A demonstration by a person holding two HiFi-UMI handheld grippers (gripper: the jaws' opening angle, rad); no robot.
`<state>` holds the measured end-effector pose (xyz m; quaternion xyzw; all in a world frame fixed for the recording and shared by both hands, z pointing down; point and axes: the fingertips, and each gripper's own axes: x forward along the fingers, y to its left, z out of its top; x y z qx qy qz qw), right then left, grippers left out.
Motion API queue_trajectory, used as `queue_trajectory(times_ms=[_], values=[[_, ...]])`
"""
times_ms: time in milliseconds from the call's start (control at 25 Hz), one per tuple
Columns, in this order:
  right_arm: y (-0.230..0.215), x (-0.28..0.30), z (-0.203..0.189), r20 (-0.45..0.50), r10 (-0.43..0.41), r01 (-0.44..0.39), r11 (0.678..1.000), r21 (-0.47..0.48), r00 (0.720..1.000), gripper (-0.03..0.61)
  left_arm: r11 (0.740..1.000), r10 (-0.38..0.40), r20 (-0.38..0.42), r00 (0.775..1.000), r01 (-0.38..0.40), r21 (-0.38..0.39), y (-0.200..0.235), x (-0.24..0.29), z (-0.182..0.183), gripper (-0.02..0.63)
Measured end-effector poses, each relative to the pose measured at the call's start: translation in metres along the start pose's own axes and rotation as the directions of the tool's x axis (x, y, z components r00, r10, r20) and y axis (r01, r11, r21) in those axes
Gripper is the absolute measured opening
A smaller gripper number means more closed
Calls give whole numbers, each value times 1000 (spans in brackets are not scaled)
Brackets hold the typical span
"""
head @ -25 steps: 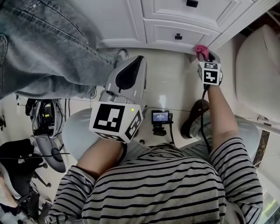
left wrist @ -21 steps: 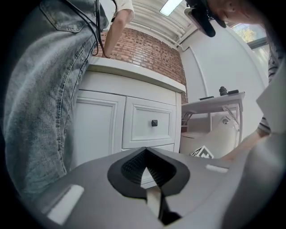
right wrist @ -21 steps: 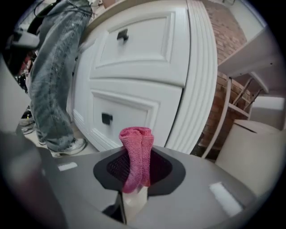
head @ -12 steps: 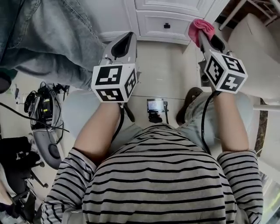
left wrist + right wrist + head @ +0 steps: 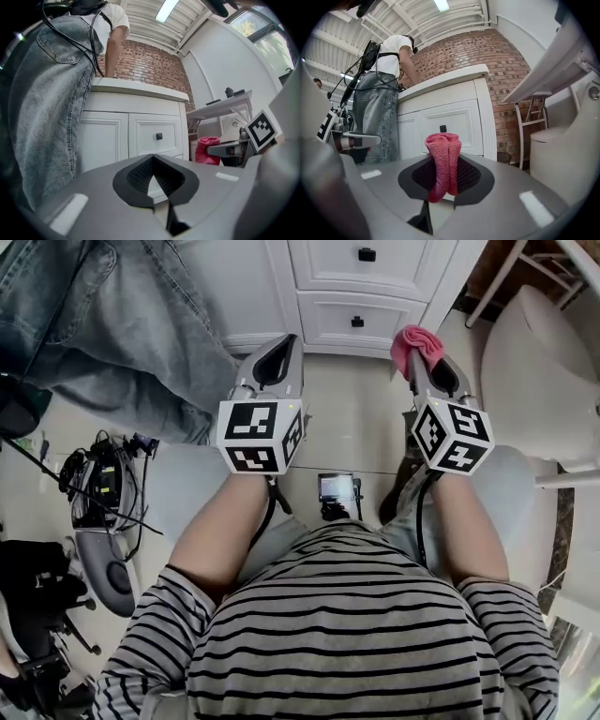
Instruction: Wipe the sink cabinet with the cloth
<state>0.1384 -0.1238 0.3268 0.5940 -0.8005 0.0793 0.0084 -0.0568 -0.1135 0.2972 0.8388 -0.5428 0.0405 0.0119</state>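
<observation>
Right gripper [image 5: 422, 354]: I am clamping the pink cloth [image 5: 415, 340] between my fingers. The jaws are pinched down on a fold of it. A rounded wad is standing out past the tips and a short tail is hanging down between the pads.

Left gripper [image 5: 279, 348]: I am holding the jaws closed tip to tip, with nothing between them.

Position: the cloth is in the air in front of the white sink cabinet [image 5: 361, 282], toward its right corner and not touching it. A drawer knob [image 5: 357, 322] is just left of the wad. A person in jeans [image 5: 112, 324] is standing at the far left of the cabinet.

Handling, my judgement: the knit looks light, soft and limp, so it will be squashing flat against a panel rather than pushing back. Dragging it across paint will be pulling at the pinch, so the firm mid-fold hold is what I am relying on. I am treating the protruding wad as the only working face, since the hard jaw tips just behind it could scuff the finish.
</observation>
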Motion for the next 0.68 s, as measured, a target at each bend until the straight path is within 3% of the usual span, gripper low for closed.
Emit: queue_trajectory(times_ms=[680], values=[[5, 2, 8, 27, 11, -10, 1000, -5, 1000, 84, 1000, -15, -3, 1000, 15, -16, 0, 3, -3, 0]])
